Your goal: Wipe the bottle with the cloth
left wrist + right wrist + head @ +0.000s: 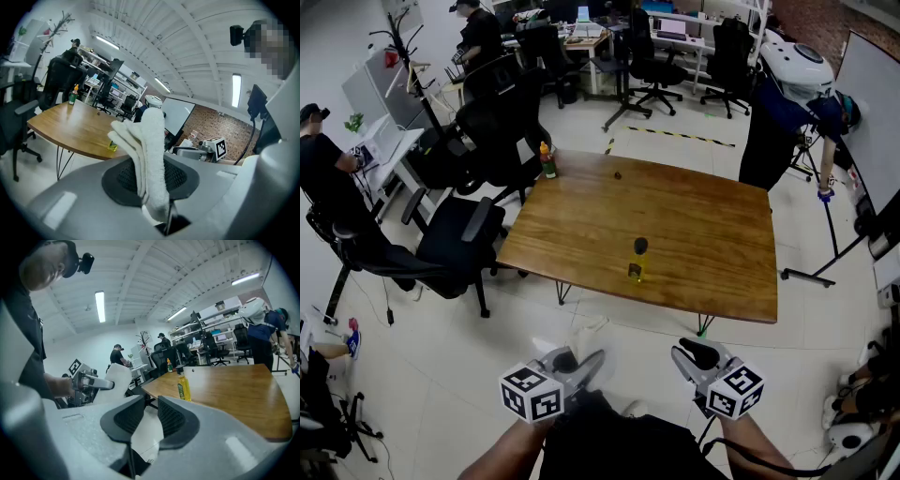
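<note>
White towelling cloth is clamped between the pads of your left gripper, folded and standing up out of the jaws. The yellow bottle with its dark cap stands upright, long axis vertical, on the wooden table, close to the table's near edge. It lies straight ahead of both grippers and well apart from them, since both are held short of the table. In the head view it sits about midway between them, so neither arm is clearly nearer. Your right gripper has its pads a narrow gap apart, with nothing between them and nothing touched. In my judgement the coming move is a forward reach, with the empty right gripper steadying the bottle for the cloth.
</note>
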Action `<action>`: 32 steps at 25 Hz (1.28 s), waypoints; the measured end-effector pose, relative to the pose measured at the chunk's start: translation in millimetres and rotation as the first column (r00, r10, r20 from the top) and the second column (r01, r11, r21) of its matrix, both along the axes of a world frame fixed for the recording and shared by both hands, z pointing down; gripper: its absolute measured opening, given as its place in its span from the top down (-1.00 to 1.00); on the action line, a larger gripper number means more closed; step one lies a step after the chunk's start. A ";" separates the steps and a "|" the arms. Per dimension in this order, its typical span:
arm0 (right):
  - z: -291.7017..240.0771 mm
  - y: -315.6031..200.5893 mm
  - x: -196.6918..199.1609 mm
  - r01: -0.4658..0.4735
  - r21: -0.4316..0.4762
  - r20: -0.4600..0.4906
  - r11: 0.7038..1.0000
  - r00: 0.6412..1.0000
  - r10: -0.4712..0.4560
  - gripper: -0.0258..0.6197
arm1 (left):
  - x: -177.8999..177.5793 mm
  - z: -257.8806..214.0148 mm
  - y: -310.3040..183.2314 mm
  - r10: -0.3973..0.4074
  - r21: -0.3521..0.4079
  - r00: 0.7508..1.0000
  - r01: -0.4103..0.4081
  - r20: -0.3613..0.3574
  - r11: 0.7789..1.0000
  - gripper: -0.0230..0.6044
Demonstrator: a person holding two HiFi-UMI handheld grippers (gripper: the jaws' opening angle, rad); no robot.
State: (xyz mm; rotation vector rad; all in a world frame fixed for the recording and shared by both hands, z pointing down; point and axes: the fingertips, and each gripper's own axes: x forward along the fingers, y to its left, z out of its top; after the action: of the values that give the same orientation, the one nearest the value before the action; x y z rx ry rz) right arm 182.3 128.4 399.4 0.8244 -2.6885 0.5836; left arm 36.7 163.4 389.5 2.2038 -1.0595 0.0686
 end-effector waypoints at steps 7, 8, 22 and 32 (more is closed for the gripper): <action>-13.3 -94.8 -37.6 -0.014 0.088 -0.071 0.996 0.997 0.021 0.58 | -41.6 5.6 -70.4 -0.003 0.012 1.000 0.003 -0.019 1.000 0.59; -14.7 -108.4 -42.6 -0.019 0.099 -0.086 0.995 0.996 0.027 0.57 | -47.2 6.1 -82.1 0.002 0.013 1.000 -0.002 -0.024 1.000 0.59; 42.0 -242.0 -113.1 -0.064 0.079 -0.287 0.995 0.954 0.084 0.24 | -92.3 27.1 -185.1 0.226 -0.021 0.973 -0.227 -0.040 0.974 0.59; 39.1 -238.0 -114.2 -0.097 0.122 -0.272 0.988 0.954 0.127 0.47 | -64.5 45.2 -237.6 0.268 -0.113 0.893 -0.327 -0.363 0.938 0.59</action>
State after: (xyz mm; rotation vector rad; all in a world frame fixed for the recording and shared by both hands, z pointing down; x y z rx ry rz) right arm 68.2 -109.6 438.5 1.0116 -2.4439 0.3189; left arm -27.8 -74.2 434.8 2.1045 -0.4983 -0.0837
